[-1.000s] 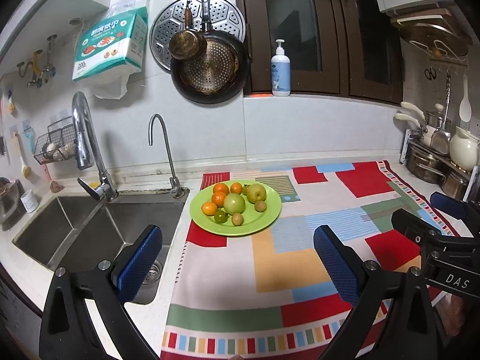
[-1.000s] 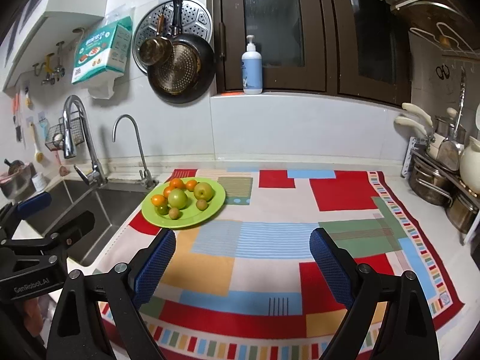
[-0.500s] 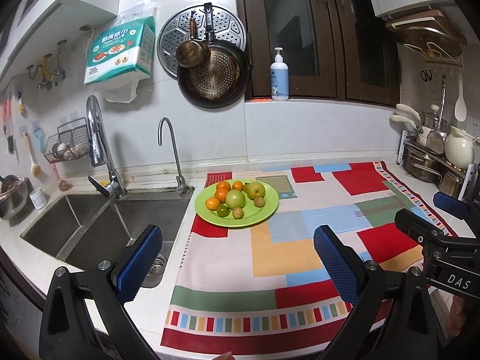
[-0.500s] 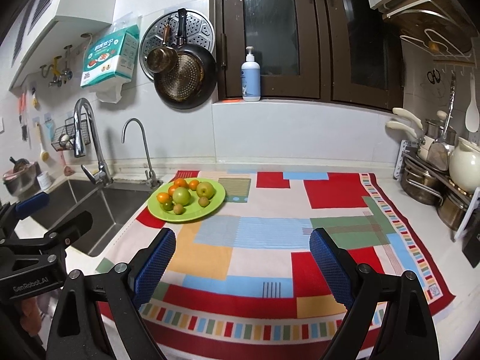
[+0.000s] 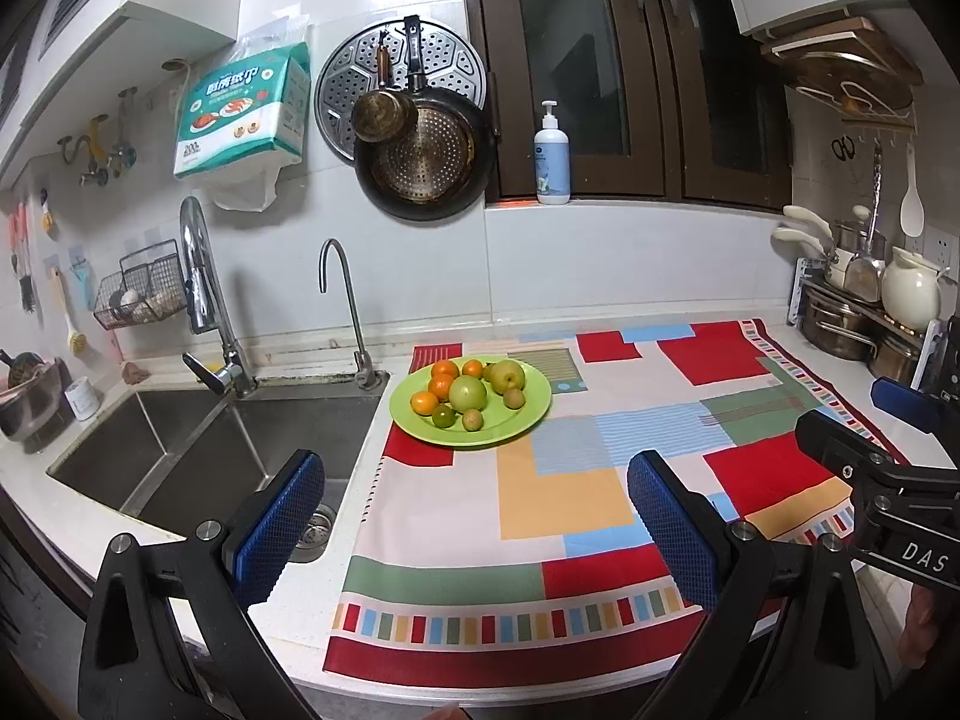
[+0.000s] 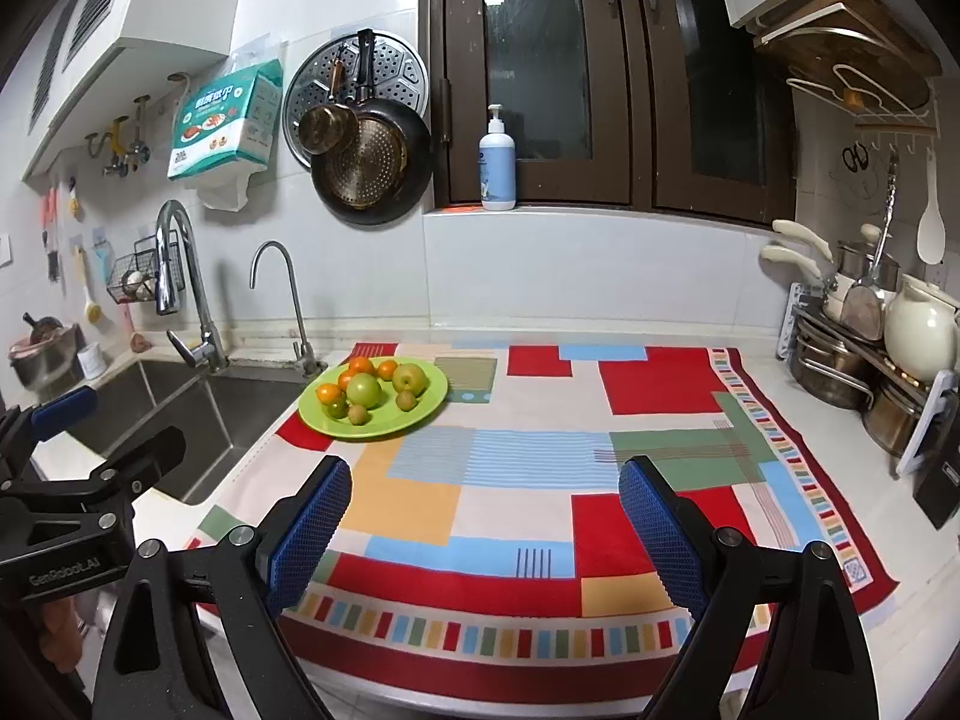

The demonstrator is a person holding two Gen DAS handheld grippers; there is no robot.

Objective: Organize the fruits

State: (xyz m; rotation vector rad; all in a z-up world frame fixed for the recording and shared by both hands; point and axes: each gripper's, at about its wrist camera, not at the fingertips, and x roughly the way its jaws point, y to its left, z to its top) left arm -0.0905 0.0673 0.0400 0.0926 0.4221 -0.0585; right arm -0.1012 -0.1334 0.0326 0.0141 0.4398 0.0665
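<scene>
Green plate (image 5: 528, 414) w/ small oranges, green apples & brownish fruits sits on patterned cloth (image 5: 558, 498) by sink (image 5: 198, 450); left gripper (image 5: 474, 522) & right gripper (image 6: 486, 528) both gaping, holding nothing.

1. Illumination is even and moderately bright in both views; white wall tiles (image 5: 600, 264) carry a broad glare patch toward 12 o'clock, indicating an overhead source.
2. Window glass (image 6: 534, 48) is dark and shows small specular spots.
3. Shadows are soft: a faint one lies under the green plate (image 5: 528, 420) at 6 o'clock, and the sink basin (image 5: 198, 456) is dim.
4. Chrome faucet (image 5: 201, 276) shows sharp highlights.
5. Fisheye distortion is strong; straight edges bow outward, and black vignetting fills the corners.
6. Focus is acceptable centrally; the blue finger pads (image 6: 312, 525) at 6 o'clock appear slightly soft. No motion blur is evident.
</scene>
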